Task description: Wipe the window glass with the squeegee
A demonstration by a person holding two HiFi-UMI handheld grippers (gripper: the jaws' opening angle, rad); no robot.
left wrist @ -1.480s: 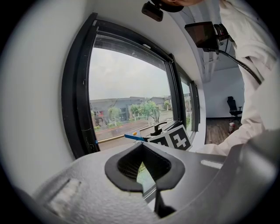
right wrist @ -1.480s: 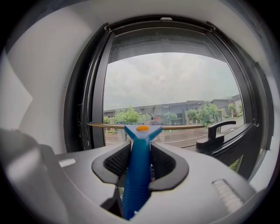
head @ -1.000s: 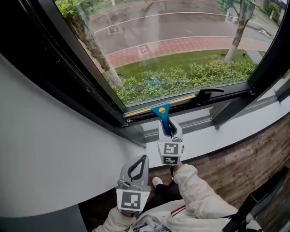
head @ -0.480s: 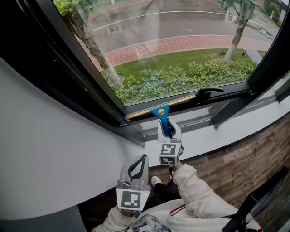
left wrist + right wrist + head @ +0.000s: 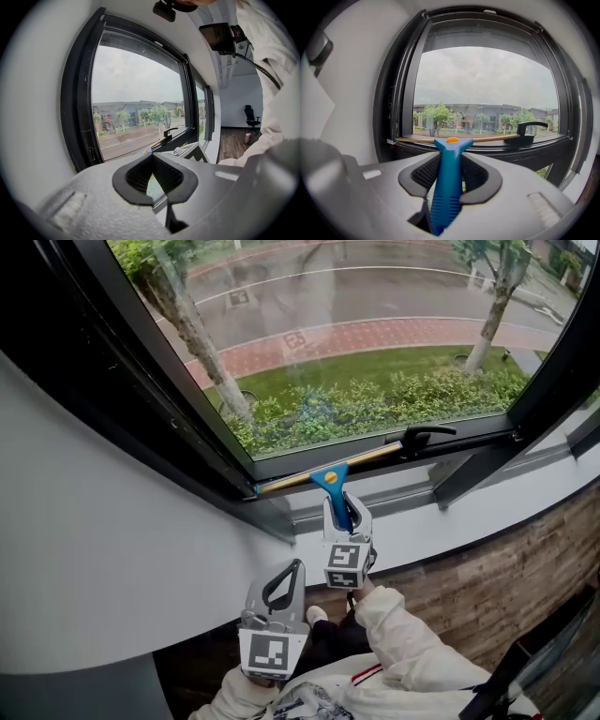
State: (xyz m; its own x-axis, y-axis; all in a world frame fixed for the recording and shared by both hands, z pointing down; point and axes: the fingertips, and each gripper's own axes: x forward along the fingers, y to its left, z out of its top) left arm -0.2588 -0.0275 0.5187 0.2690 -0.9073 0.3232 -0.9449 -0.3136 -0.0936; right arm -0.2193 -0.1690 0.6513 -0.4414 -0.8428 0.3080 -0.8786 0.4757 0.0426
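The squeegee has a blue handle [image 5: 337, 498] with an orange dot and a long brass-coloured blade [image 5: 319, 471]. Its blade lies along the bottom edge of the window glass [image 5: 356, 334], just above the black frame. My right gripper [image 5: 343, 506] is shut on the handle, pointing up at the window. In the right gripper view the handle [image 5: 447, 183] stands between the pads of that gripper [image 5: 449, 157], and the blade [image 5: 487, 138] runs across the sill line. My left gripper [image 5: 297, 565] hangs lower and to the left, shut on nothing. In its own view its tips [image 5: 151, 157] meet.
A black window handle [image 5: 422, 437] sits on the bottom frame just right of the blade's end. A grey sill [image 5: 487, 507] runs below the frame, with a wood-look wall panel [image 5: 487, 587] under it. A white curved wall [image 5: 103, 549] fills the left.
The squeegee blade and my right gripper have come slightly lower, down to the glass's bottom edge. The left gripper has not moved.
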